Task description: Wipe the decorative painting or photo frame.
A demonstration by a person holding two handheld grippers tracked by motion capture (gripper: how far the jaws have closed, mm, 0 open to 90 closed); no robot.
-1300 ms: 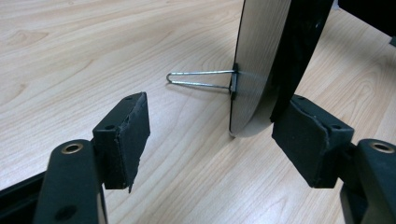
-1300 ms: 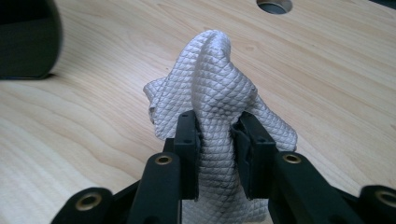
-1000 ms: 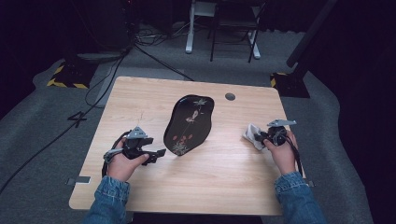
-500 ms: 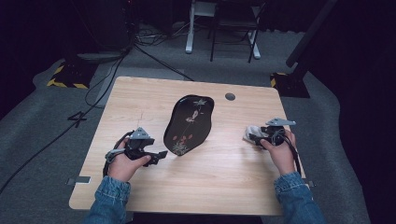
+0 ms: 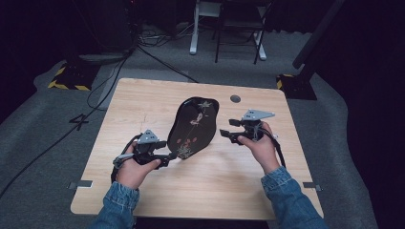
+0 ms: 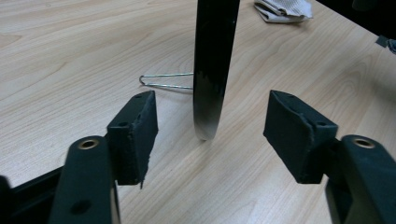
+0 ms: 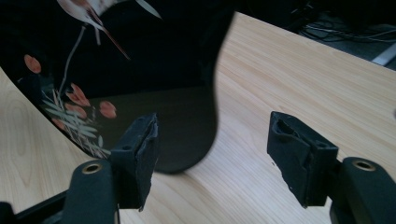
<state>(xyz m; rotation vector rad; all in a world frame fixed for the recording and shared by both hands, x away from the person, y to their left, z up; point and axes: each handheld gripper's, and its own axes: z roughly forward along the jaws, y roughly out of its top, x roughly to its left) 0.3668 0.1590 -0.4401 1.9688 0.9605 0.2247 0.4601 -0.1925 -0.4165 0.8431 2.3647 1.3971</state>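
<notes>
The left gripper (image 6: 208, 135) has its jaws released, though they have just been closing in; the near edge of the glossy black lacquered tray with painted flowers and a bird (image 5: 195, 126) stands between the pads without either one pressing on it. In the left gripper view that edge rises upright from the wood, with a thin bent wire stand (image 6: 166, 81) lying on the table just behind it. The right gripper (image 7: 210, 144) is also released, its jaws having just eased slightly inward, with nothing between them; the tray's curved rim and red blossoms lie just beyond its left pad.

In the high view the tray stands propped near the middle of the pale wooden table (image 5: 143, 102), the left gripper at its lower end and the right gripper near its right side. A crumpled white cloth (image 6: 282, 9) lies farther off on the wood. A round dark grommet (image 5: 235, 98) sits near the table's far edge.

Around the table lies grey carpet (image 5: 47, 124) with black cables, yellow-and-black striped bases, and a white-framed stand beyond. A number 4 (image 5: 79, 121) is marked on the floor at the left.
</notes>
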